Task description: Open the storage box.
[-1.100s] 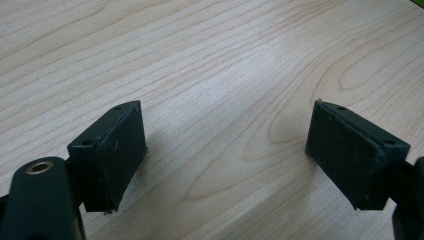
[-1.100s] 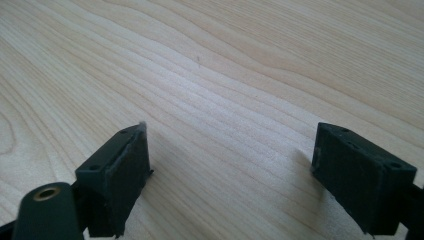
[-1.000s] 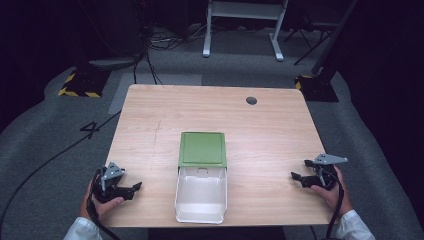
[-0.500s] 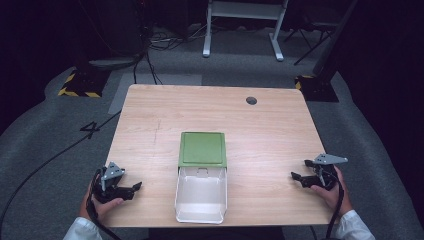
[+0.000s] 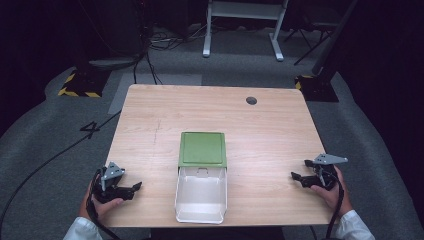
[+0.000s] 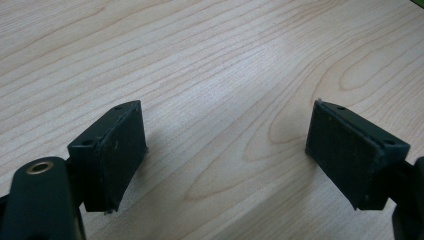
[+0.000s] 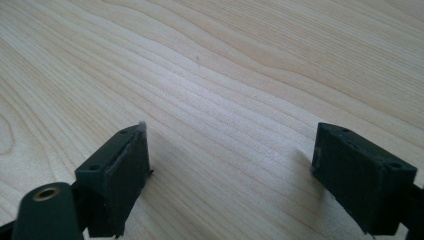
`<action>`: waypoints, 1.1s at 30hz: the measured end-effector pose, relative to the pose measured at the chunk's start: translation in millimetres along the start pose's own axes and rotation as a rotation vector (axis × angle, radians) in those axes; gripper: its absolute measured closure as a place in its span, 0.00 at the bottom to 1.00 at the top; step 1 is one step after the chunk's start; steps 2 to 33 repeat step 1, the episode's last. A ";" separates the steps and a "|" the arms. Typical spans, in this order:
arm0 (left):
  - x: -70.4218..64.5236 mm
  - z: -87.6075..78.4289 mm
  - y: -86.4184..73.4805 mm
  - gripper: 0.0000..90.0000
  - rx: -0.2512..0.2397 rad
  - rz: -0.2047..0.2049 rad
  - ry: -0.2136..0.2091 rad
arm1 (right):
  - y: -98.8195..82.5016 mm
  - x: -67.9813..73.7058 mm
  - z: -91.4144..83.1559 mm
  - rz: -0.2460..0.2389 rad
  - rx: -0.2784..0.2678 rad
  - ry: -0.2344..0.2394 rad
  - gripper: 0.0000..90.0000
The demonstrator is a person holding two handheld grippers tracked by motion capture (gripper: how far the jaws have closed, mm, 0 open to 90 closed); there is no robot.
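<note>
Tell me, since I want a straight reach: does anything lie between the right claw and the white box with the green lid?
Nothing visible does. Only bare table separates the right claw from the box.

The high view looks forward and down from the 6 o'clock side, far enough to take in the whole table. Each claw camera skims close above bare tabletop, the one surface all views share.

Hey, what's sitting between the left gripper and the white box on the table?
Nothing: in the high view, bare wooden table runs from the left gripper to the white box.
</note>
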State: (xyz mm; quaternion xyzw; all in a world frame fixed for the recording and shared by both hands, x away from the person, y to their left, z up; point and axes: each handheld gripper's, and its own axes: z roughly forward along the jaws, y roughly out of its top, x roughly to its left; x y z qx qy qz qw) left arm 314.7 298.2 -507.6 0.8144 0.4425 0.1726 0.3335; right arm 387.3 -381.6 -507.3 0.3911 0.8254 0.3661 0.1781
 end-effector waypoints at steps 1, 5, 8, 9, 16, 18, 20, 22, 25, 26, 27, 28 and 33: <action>0.0 0.0 0.0 0.18 0.000 0.000 0.000 | 0.0 0.0 0.0 0.000 0.000 0.000 0.17; 0.0 0.0 0.0 0.18 0.000 0.000 0.000 | 0.0 0.0 0.0 0.000 0.000 0.000 0.17; 0.0 0.0 0.0 0.18 0.000 0.000 0.000 | 0.0 0.0 0.0 0.000 0.000 0.000 0.17; 0.0 0.0 0.0 0.18 0.000 0.000 0.000 | 0.0 0.0 0.0 0.000 0.000 0.000 0.17; 0.0 0.0 0.0 0.18 0.000 0.000 0.000 | 0.0 0.0 0.0 0.000 0.000 0.000 0.17; 0.0 0.0 0.0 0.18 0.000 0.000 0.000 | 0.0 0.0 0.0 0.000 0.000 0.000 0.17; 0.0 0.0 0.0 0.18 0.000 0.000 0.000 | 0.0 0.0 0.0 0.000 0.000 0.000 0.17; 0.0 0.0 0.0 0.18 0.000 0.000 0.000 | 0.0 0.0 0.0 0.000 0.000 0.000 0.17; 0.0 0.0 0.0 0.18 0.000 0.000 0.000 | 0.0 0.0 0.0 0.000 0.000 0.000 0.17; 0.0 0.0 0.0 0.18 0.000 0.000 0.000 | 0.0 0.0 0.0 0.000 0.000 0.000 0.17; 0.0 0.0 0.0 0.18 0.000 0.000 0.000 | 0.0 0.0 0.0 0.000 0.000 0.000 0.17; 0.0 0.0 0.0 0.18 0.000 0.000 0.000 | 0.0 0.0 0.0 0.000 0.000 0.000 0.17; 0.0 0.0 0.0 0.18 0.000 0.000 0.000 | 0.0 0.0 0.0 0.000 0.000 0.000 0.17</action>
